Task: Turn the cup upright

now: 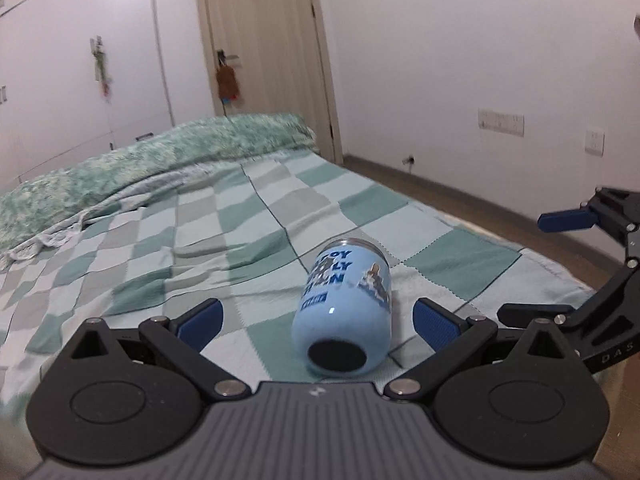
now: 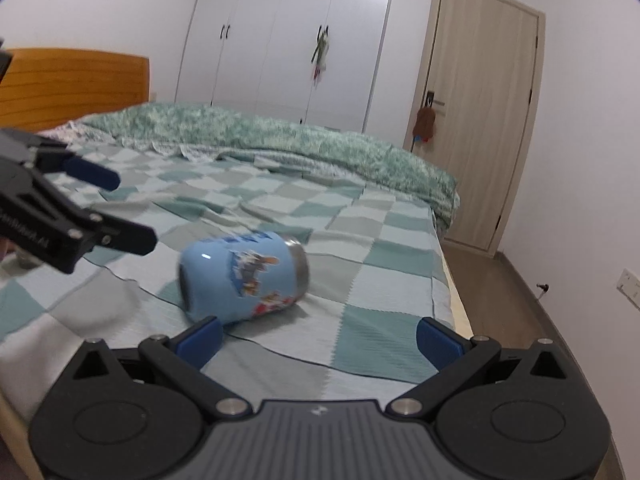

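A bed fills most of both views, spread with a checked sheet in teal, grey and white squares. A fluffy green blanket lies bunched along its far side. Behind it stand a white wardrobe and a pale wooden door; an orange wooden headboard shows in the right wrist view.

The left hand-held gripper has its blue-padded fingers spread wide, one on each side of the cup and apart from it. The right hand-held gripper is also spread wide, empty, with its left fingertip just in front of the cup's base.

A light blue cup printed with cartoon figures and lettering lies on its side on the sheet near the bed's edge. Its black-capped base faces the left hand-held gripper, and its steel rim points away.
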Motion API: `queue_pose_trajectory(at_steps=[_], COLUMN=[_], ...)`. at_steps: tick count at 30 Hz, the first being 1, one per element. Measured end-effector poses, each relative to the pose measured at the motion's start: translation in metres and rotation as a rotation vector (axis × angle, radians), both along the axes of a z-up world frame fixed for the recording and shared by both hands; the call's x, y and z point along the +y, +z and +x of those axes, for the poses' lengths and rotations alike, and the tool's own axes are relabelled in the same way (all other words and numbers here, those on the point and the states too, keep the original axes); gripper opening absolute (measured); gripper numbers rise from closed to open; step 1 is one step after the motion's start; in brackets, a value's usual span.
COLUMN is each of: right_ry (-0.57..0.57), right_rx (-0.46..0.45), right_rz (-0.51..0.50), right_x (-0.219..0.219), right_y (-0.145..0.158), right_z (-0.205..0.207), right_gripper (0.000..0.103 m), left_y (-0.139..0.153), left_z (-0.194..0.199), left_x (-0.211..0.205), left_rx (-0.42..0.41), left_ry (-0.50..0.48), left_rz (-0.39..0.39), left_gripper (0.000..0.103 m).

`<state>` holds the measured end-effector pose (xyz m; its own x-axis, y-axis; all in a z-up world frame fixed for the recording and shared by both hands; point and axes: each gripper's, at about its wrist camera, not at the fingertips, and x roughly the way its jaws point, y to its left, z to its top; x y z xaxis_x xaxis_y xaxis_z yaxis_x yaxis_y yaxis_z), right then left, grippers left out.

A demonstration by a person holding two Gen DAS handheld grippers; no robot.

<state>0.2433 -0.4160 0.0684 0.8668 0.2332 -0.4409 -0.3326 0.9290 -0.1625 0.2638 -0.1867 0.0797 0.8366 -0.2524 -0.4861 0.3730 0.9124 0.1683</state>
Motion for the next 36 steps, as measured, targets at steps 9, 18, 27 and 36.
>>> queue_pose_trajectory(at_steps=[9,18,27,36], right_ry=[0.0,0.056,0.075,0.07], right_rx=[0.087,0.154,0.195,0.165], right_rz=[0.001,-0.015,-0.016,-0.007], right_x=[-0.032,-0.04,-0.037,-0.03], right_y=[-0.003,-0.013,-0.02,-0.001], right_z=[0.057,0.088,0.101,0.071], right_gripper=[0.103,0.103,0.103,0.103], left_y=[-0.014,-0.035,-0.057,-0.033], left_z=[0.081,0.122,0.138,0.104], left_x=[-0.049,-0.061,-0.064,-0.05], left_rx=[0.178,0.307,0.437,0.417], left_ry=[-0.015,0.027,0.052,0.081], left_rz=[0.146,0.179,0.137,0.049], left_gripper=[0.103,0.103,0.086,0.084])
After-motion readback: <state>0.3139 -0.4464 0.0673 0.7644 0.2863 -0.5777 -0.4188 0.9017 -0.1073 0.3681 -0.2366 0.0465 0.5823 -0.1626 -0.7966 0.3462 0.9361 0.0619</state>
